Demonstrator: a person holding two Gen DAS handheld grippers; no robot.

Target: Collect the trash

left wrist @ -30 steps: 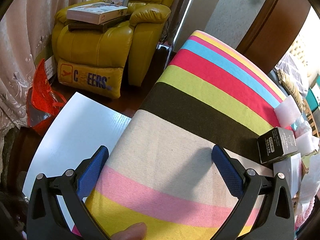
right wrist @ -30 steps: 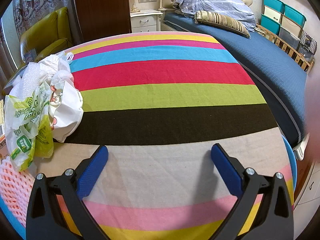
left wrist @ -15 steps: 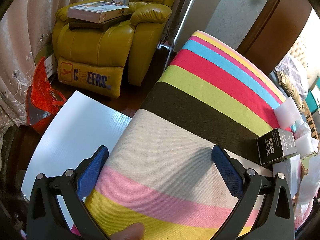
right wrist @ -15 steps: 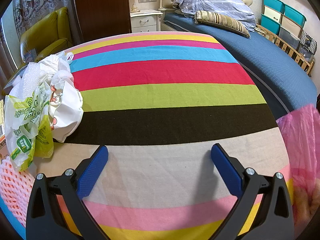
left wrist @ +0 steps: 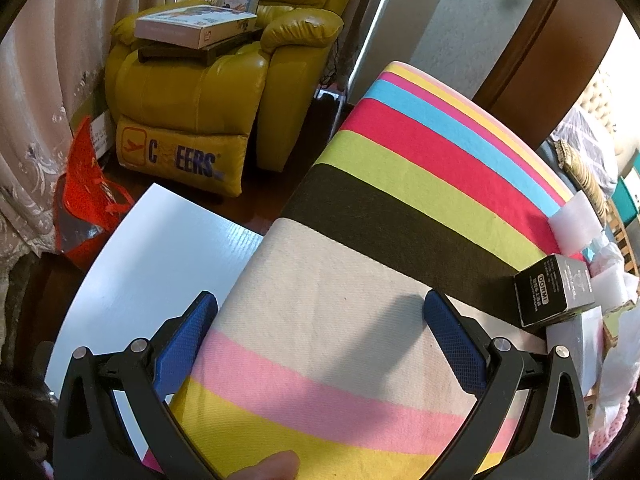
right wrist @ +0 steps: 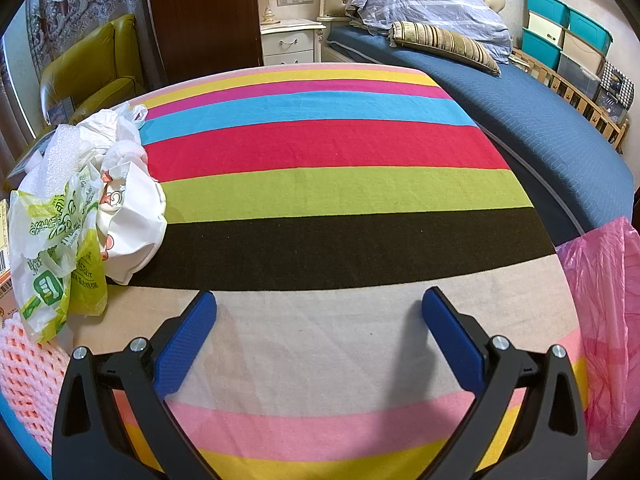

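Note:
A striped cloth (right wrist: 320,200) covers the table. In the right wrist view a heap of trash lies at its left edge: crumpled white and green plastic bags (right wrist: 80,216), bubble wrap (right wrist: 60,156) and pink foam netting (right wrist: 28,376). A pink plastic bag (right wrist: 604,320) hangs at the right edge. My right gripper (right wrist: 320,332) is open and empty above the cloth. In the left wrist view a black box (left wrist: 554,290), white foam pieces (left wrist: 574,226) and a grey box (left wrist: 576,340) lie at the right. My left gripper (left wrist: 320,336) is open and empty over the cloth.
A white tabletop (left wrist: 152,272) shows left of the cloth (left wrist: 400,240). A yellow armchair (left wrist: 208,80) with boxes on it and a red bag (left wrist: 84,184) stand beyond. A blue bed (right wrist: 540,112), nightstand (right wrist: 288,40) and teal bins (right wrist: 568,28) lie behind the table.
A pink plastic bag has come into the right wrist view from the right edge and moved further in. Both grippers have stayed nearly still.

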